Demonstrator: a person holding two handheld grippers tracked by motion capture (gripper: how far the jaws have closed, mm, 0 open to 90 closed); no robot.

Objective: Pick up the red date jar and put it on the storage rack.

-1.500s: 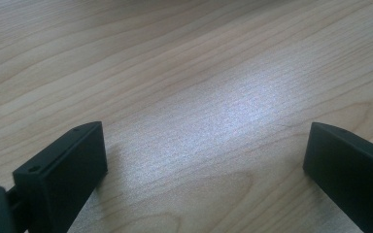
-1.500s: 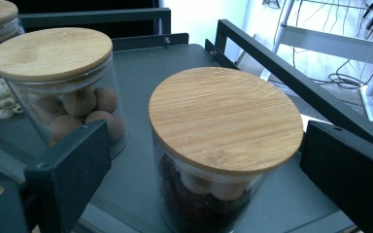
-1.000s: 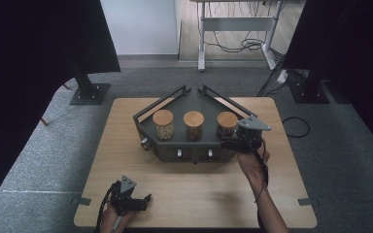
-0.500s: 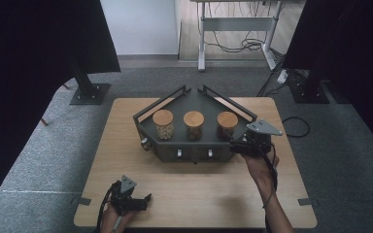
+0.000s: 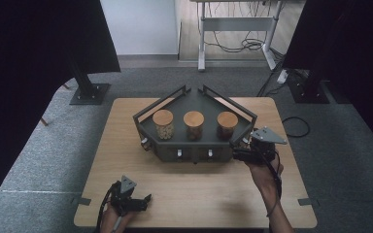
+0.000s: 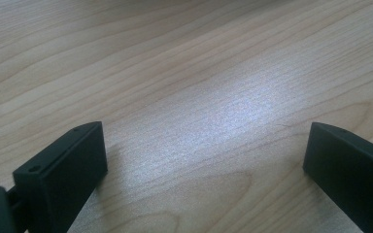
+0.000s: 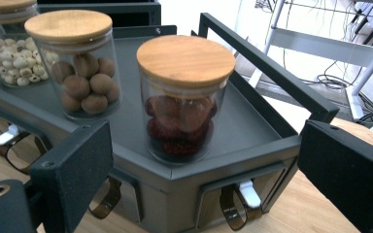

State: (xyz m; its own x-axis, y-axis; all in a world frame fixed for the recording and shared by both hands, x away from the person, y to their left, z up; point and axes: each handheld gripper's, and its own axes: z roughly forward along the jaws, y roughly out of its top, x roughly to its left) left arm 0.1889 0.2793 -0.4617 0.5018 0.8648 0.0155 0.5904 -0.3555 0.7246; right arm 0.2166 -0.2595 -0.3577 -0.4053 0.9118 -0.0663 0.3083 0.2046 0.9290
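Observation:
A dark grey metal rack [image 5: 194, 154] stands mid-table and carries three glass jars with bamboo lids. The left jar [image 5: 163, 124] holds pale seeds, the middle jar [image 5: 194, 125] brown balls, the right jar [image 5: 227, 125] dark red fruit. My right gripper [image 5: 236, 151] is at the rack's front right corner, open, with nothing between its jaws. In the right gripper view, the red-fruit jar [image 7: 184, 104] stands close ahead between the open jaws of the right gripper [image 7: 204, 141], apart from them. My left gripper [image 5: 144, 201] rests open near the table's front left, over bare wood [image 6: 204, 141].
The rack's front wall has small drawers with metal pull latches [image 7: 245, 194]. The brown-ball jar [image 7: 80, 68] and seed jar [image 7: 5, 53] stand to the left of the red one. Raised rails [image 7: 267, 68] edge the rack. Black stands [image 5: 90, 90] and a cable [image 5: 296, 127] lie on the floor beyond the table.
My right gripper has slid a little to the right and toward the person, along the rack's front right corner. The left gripper has stayed put.

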